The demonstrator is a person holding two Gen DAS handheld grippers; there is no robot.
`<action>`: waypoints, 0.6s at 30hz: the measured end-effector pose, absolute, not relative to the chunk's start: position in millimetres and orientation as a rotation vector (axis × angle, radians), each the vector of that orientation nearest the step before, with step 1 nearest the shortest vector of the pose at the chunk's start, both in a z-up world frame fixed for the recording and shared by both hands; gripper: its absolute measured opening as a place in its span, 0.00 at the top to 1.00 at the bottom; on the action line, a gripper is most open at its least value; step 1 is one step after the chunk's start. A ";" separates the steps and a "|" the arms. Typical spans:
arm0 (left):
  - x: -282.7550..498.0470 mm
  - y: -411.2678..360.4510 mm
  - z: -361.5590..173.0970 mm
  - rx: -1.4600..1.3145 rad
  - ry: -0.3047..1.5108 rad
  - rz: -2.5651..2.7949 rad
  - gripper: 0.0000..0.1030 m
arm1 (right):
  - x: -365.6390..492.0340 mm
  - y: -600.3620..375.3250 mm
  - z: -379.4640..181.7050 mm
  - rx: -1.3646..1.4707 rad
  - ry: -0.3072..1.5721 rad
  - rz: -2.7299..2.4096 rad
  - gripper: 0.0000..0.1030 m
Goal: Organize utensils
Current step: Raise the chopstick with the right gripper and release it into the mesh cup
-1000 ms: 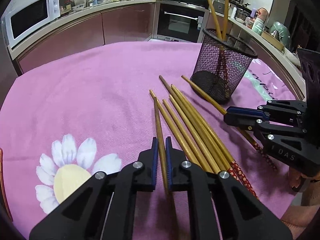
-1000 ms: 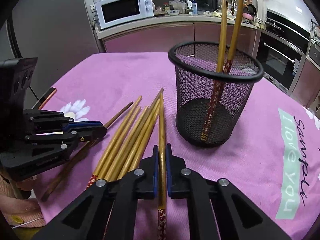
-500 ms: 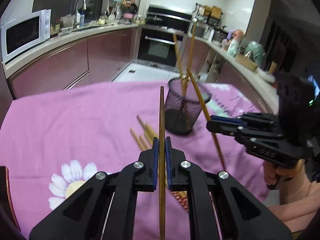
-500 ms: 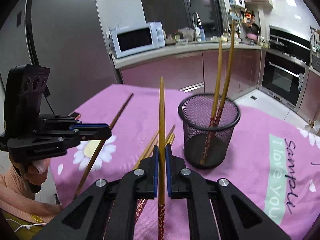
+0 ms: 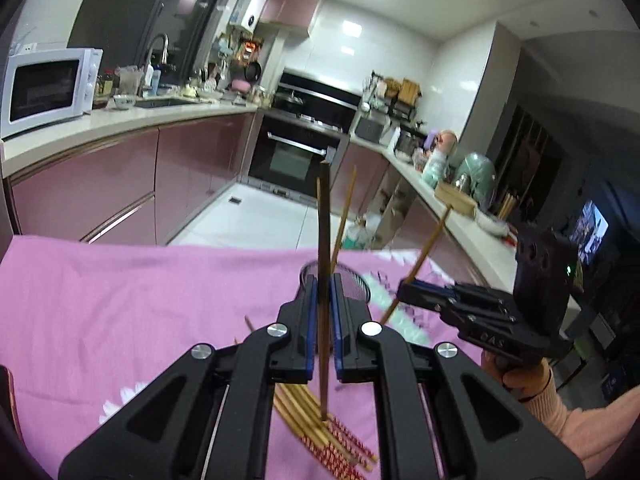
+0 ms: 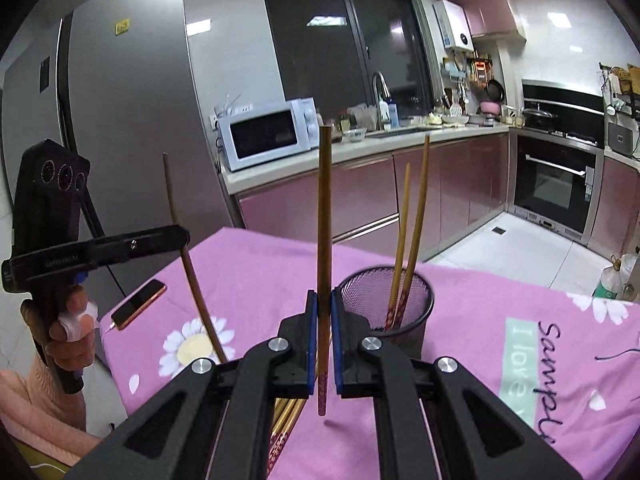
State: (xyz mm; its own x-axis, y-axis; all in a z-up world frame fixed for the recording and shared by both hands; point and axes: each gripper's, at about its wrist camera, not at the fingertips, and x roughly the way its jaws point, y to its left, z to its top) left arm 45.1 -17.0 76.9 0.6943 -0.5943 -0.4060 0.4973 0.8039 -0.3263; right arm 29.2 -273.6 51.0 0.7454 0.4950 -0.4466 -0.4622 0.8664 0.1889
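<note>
My left gripper (image 5: 324, 280) is shut on a dark wooden chopstick (image 5: 323, 216), held upright high above the table. It shows in the right wrist view (image 6: 182, 238), with its chopstick (image 6: 196, 280). My right gripper (image 6: 324, 298) is shut on a chopstick (image 6: 324, 208), also upright; it shows in the left wrist view (image 5: 406, 286) with its chopstick (image 5: 428, 240) tilted. The black mesh holder (image 6: 386, 312) stands on the pink cloth with two chopsticks (image 6: 412, 232) in it. Several loose chopsticks (image 5: 320, 432) lie on the cloth below the grippers.
A phone (image 6: 138, 304) lies near the table's left edge. The pink tablecloth (image 6: 500, 320) with daisy prints covers the table. Kitchen counters, a microwave (image 6: 268, 138) and an oven (image 6: 554, 172) stand beyond the table.
Both grippers have lifted their chopsticks off the cloth and risen well above the table, tipping the sticks upright. The holder now sits lower and farther in both views.
</note>
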 end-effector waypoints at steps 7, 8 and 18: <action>63.4 -33.5 110.1 -0.225 0.448 -0.627 0.93 | 34.0 -283.9 79.6 0.062 0.446 0.502 0.95; 66.0 -36.5 114.8 -0.223 0.439 -0.626 0.93 | 35.1 -285.1 84.8 0.060 0.433 0.498 0.95; 96.8 -70.6 150.2 -0.201 0.363 -0.613 0.93 | 57.2 -291.1 108.8 0.039 0.361 0.455 0.95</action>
